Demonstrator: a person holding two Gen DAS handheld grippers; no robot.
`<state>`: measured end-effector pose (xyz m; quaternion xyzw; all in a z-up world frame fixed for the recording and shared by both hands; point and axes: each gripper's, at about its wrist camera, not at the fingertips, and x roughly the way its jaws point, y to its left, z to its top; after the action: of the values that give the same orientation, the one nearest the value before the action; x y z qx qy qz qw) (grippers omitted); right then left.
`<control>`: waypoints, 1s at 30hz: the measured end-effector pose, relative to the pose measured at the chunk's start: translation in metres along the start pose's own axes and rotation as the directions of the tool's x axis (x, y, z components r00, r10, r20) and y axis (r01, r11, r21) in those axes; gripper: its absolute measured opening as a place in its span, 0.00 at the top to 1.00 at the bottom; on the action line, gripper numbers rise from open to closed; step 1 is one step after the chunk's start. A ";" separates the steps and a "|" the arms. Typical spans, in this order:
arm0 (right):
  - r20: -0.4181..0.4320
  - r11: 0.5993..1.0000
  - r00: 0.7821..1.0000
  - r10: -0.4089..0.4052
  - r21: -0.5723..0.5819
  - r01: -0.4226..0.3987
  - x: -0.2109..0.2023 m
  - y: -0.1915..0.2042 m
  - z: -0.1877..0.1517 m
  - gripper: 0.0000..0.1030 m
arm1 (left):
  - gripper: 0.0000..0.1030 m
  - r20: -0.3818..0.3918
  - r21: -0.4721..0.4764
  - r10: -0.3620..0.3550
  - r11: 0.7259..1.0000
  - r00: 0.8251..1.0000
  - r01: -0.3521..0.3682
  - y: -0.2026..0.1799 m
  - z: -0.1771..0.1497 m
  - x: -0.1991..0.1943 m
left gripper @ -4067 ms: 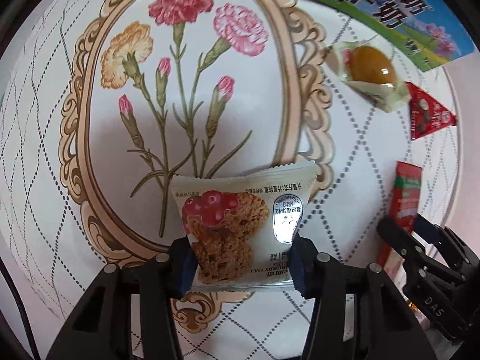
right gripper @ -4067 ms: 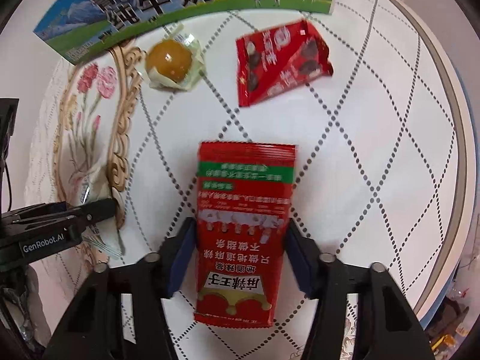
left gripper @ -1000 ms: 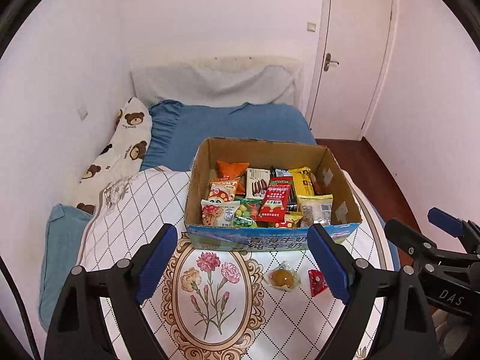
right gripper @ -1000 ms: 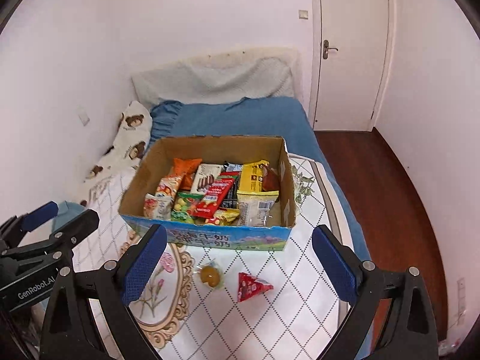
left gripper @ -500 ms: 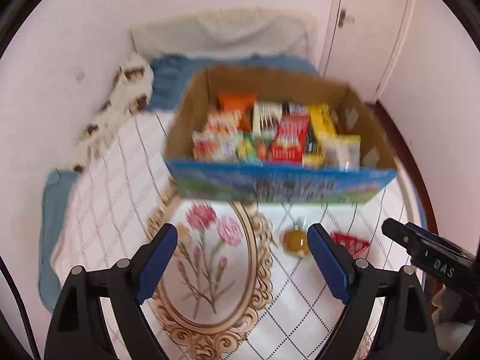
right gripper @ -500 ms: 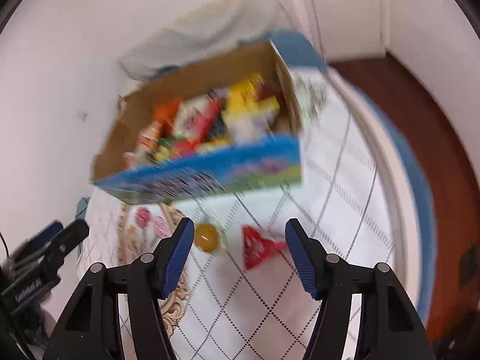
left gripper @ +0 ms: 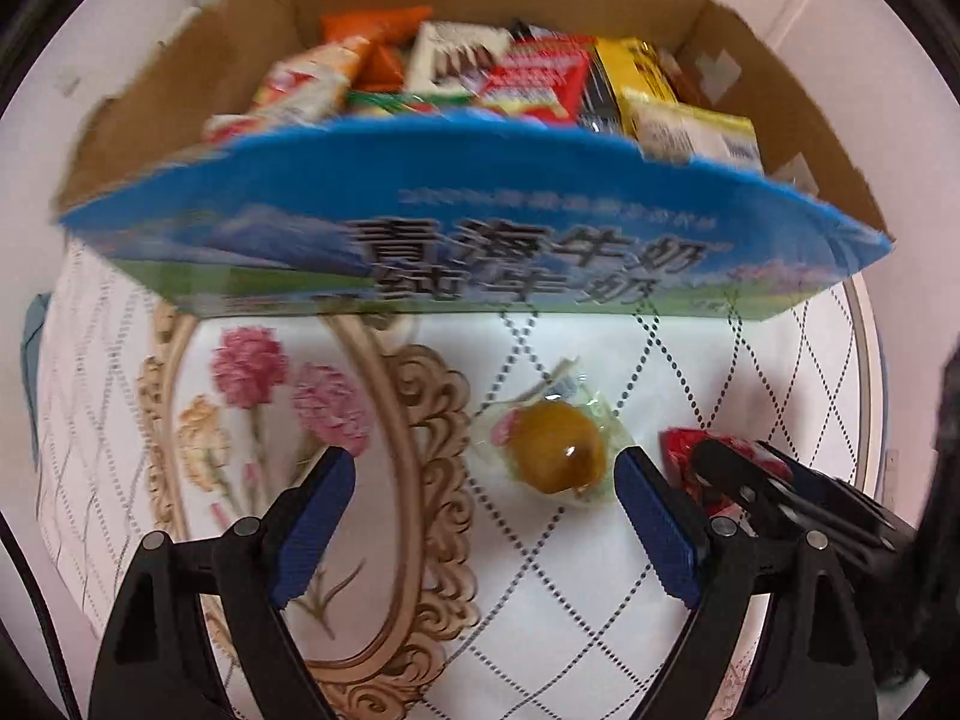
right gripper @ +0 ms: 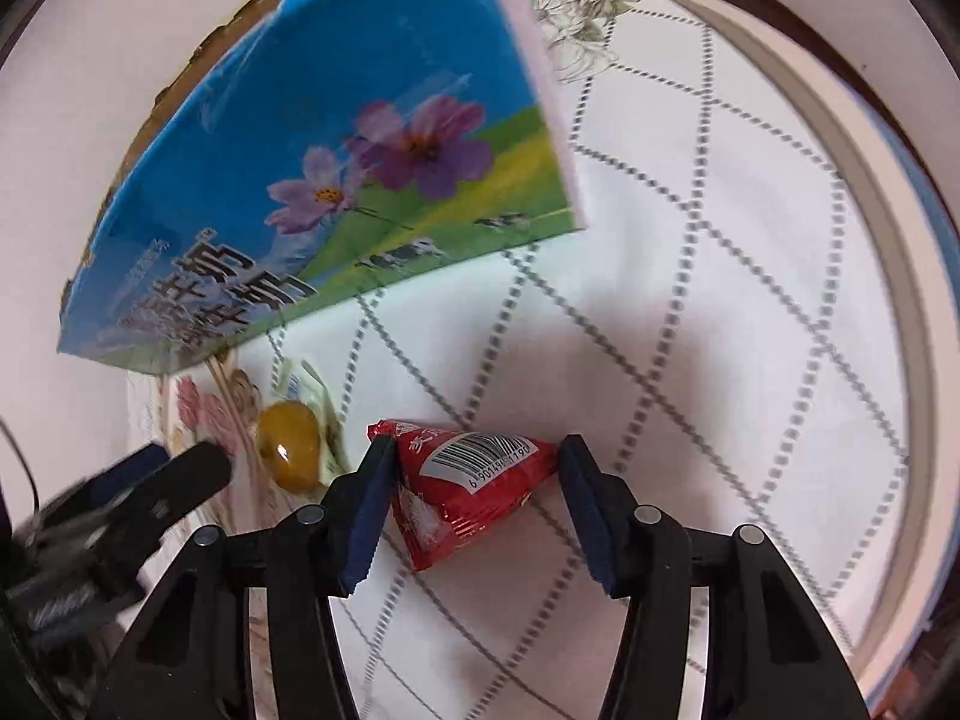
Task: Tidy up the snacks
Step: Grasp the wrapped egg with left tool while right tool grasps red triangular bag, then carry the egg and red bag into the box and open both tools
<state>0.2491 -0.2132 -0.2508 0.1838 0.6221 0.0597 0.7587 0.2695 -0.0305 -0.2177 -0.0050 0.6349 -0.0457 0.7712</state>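
Two views, one from each hand-held gripper, looking down on a round table (right gripper: 750,276) under a white cloth with a dotted diamond pattern and a gold-framed flower print.

Left view: left gripper (left gripper: 483,516) with jaws wide apart, clamped on nothing, blue pads hovering low over the cloth. Between and just ahead of the pads, nearer the right one, a round amber sweet in a clear wrapper (left gripper: 555,447), lying on the cloth, not touched by either pad. Right of it, a red triangular snack packet (left gripper: 681,447), partly hidden behind the black fingers of the other gripper. Behind both, a cardboard box (left gripper: 420,234) with a blue and green printed front bearing Chinese characters, open on top and packed with assorted snack packets (left gripper: 522,78) in orange, red, yellow and white. Blurred overall.

Right view: right gripper (right gripper: 477,501) with jaws part open, set on either side of the red triangular snack packet, barcode facing up. Left pad right at the packet's edge, right pad just beside its pointed end; firm contact cannot be told. Amber sweet just left of the packet, near the box corner, with the left gripper's dark fingers close beside it. Box front with purple flowers at upper left.
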 end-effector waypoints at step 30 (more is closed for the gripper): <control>-0.077 0.966 0.982 -0.171 -0.209 0.152 0.018 0.028 -0.079 0.43 | 0.53 -0.137 0.045 -0.088 0.994 0.987 0.095 -0.010 -0.107 0.040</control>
<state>0.1807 -0.1651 -0.2698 0.0513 0.6609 0.0690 0.7455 0.1711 -0.0386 -0.2771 -0.0112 0.6833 -0.0975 0.7235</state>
